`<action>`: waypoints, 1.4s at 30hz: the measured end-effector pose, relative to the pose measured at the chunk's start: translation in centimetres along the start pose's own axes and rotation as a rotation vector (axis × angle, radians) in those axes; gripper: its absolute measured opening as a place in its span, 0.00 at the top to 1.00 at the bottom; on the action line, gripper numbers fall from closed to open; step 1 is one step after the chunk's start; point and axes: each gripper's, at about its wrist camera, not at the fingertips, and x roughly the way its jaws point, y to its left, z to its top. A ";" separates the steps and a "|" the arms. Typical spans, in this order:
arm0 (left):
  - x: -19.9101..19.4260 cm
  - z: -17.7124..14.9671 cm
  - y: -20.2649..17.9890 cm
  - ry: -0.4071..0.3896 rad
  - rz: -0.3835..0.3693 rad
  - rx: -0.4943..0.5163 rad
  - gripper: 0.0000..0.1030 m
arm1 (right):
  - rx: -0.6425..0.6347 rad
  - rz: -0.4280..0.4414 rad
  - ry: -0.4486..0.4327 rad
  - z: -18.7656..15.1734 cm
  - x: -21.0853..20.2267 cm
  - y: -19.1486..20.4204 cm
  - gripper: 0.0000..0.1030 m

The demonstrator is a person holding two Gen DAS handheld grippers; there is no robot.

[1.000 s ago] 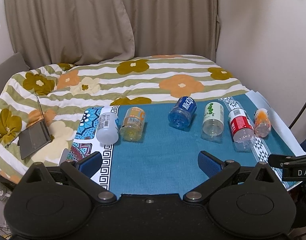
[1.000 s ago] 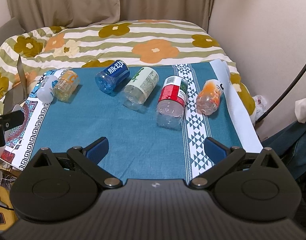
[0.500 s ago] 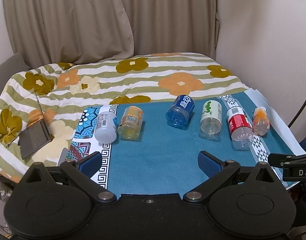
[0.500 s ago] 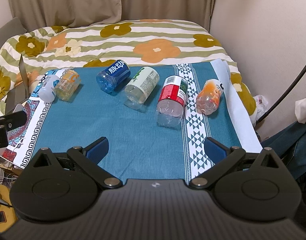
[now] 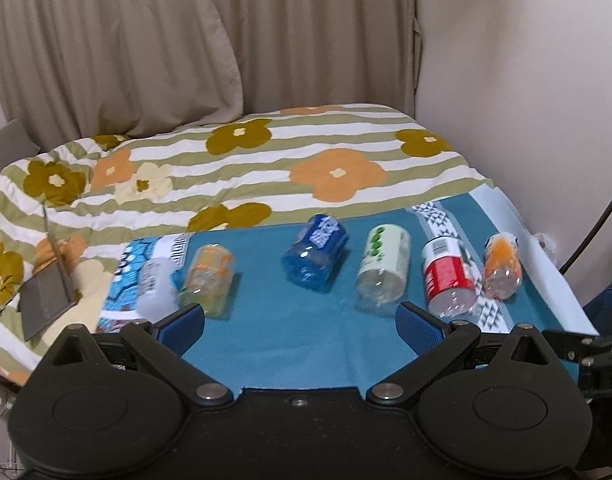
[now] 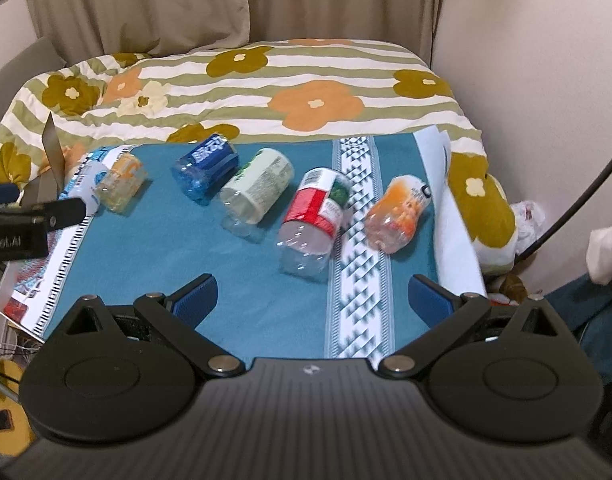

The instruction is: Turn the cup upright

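Several cut-bottle cups lie on their sides in a row on a teal cloth (image 5: pixel 290 332): white (image 5: pixel 156 284), yellow-orange (image 5: pixel 208 278), blue (image 5: pixel 315 254), green-white (image 5: pixel 383 268), red-label (image 5: pixel 449 280) and orange (image 5: pixel 501 264). The right wrist view shows the same row: blue (image 6: pixel 206 166), green-white (image 6: pixel 258 188), red-label (image 6: pixel 313 220), orange (image 6: pixel 399 210). My left gripper (image 5: pixel 300 320) is open and empty, near the cloth's front. My right gripper (image 6: pixel 311 296) is open and empty, just in front of the red-label cup.
The cloth lies on a flower-striped bedspread (image 5: pixel 266 160) with curtains behind and a wall on the right. An open laptop (image 5: pixel 50 292) sits at the left on the bed. The left gripper's body (image 6: pixel 22 228) shows at the right view's left edge.
Both grippers have moved forward toward the row of cups, which now appear closer and lower in both views. Both stay open. The cups have not moved.
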 end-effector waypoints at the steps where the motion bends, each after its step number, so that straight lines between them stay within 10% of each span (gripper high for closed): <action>1: 0.6 0.4 -0.4 0.004 -0.006 0.004 0.00 | -0.002 0.002 0.001 0.1 0.2 -0.5 0.00; 22: 18.3 6.8 -6.3 0.234 -0.219 0.220 0.03 | 0.260 -0.151 0.124 1.7 7.1 -6.9 0.00; 42: 25.0 5.4 -7.3 0.418 -0.303 0.286 0.35 | 0.393 -0.200 0.221 1.8 10.8 -7.2 0.00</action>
